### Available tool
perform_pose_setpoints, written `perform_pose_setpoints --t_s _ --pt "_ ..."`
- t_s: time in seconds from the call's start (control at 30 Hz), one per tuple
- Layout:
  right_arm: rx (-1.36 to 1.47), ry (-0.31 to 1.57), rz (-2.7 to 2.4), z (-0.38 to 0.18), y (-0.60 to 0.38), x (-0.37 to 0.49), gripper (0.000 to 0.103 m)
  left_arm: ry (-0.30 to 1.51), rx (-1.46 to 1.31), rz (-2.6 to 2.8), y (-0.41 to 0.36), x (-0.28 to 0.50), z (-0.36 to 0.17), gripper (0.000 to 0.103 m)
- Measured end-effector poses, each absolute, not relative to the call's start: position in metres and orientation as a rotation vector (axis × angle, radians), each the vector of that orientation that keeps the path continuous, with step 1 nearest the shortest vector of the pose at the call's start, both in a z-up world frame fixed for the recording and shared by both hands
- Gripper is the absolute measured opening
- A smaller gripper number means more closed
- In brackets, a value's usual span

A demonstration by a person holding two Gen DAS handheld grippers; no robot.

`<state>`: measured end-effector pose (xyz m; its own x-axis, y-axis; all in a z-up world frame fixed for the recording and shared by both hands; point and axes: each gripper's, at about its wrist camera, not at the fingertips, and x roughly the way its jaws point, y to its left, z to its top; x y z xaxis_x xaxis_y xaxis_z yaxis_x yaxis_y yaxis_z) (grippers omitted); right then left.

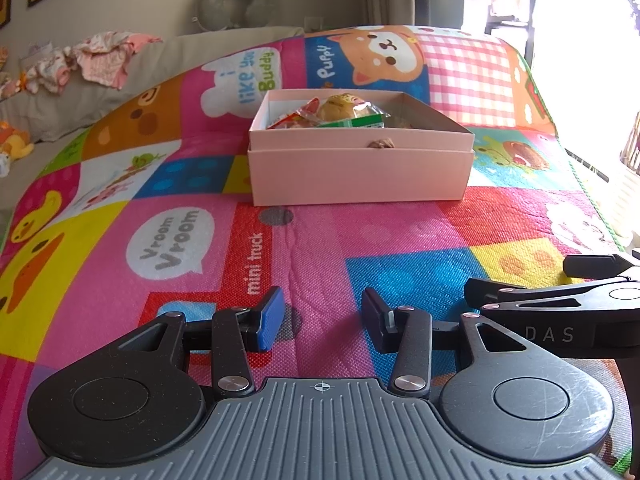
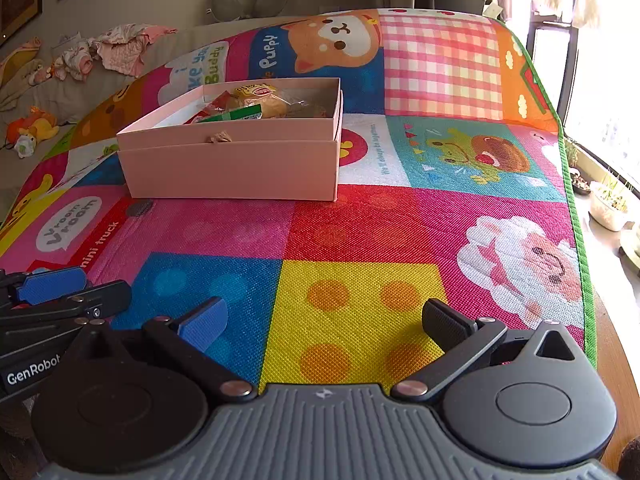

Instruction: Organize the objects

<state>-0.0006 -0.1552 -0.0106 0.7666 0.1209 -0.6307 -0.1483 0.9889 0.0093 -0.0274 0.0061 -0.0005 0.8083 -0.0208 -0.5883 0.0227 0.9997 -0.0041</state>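
At the far left, beyond the mat's edge, a heap of pink clothes (image 1: 100, 58) and a small orange plush toy (image 1: 16, 142) lay on a grey-beige cushioned surface, apparently outside the work area. The left gripper (image 1: 323, 318) hovered low over the mat with its jaws apart and nothing between them, which reads as a hand waiting rather than working. Ahead of it, well apart from both grippers, sat the pink box (image 1: 360, 168), its tray resting in what looked like its own upturned lid, probably so the lid stayed out of the way. Inside lay the wrapped snacks (image 1: 340, 114), a bun-like packet, a red wrapper and a green one, gathered together; no loose item showed on the mat, so the tidying seemed largely done. The right gripper (image 2: 325, 326) rested just beside the left one, jaws spread wide and empty, aimed at the bare yellow patch. Underneath all of it stretched a woven cartoon play mat (image 2: 360, 232) in bright squares, slightly creased, flat enough to keep the box steady. Behind, a grey neck pillow (image 1: 236, 2) hung on the wall near framed pictures, and at the right a bright window (image 2: 608, 80) with potted plants on its sill washed out that side.
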Motion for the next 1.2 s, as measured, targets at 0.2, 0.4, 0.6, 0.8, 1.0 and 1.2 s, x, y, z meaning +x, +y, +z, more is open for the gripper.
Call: perform_pose_setpoints --t_s 0.2,0.4,0.6,0.8,1.0,1.2 --pt "-0.042 0.682 0.146 -0.0109 -0.1541 -0.0010 0.103 0.629 0.003 -0.023 0.0057 -0.0271 -0.0003 0.048" --pt "-0.042 0.682 0.146 -0.0112 -0.1535 -0.0007 0.103 0.629 0.002 -0.024 0.0057 -0.0271 -0.0003 0.048" --pt "-0.042 0.682 0.146 -0.0112 -0.1543 -0.0002 0.103 0.629 0.011 -0.022 0.0051 -0.0269 -0.0005 0.048" --pt "-0.042 0.682 0.146 -0.0112 -0.1543 -0.0002 0.103 0.629 -0.002 -0.028 0.0050 -0.0264 -0.0003 0.048" --pt "-0.042 0.682 0.146 -0.0111 -0.1545 -0.0002 0.103 0.629 -0.002 -0.028 0.0063 -0.0261 -0.0005 0.048" --pt "-0.042 0.682 0.146 -0.0112 -0.1537 -0.0006 0.103 0.629 -0.020 -0.035 0.0079 -0.0261 -0.0004 0.048"
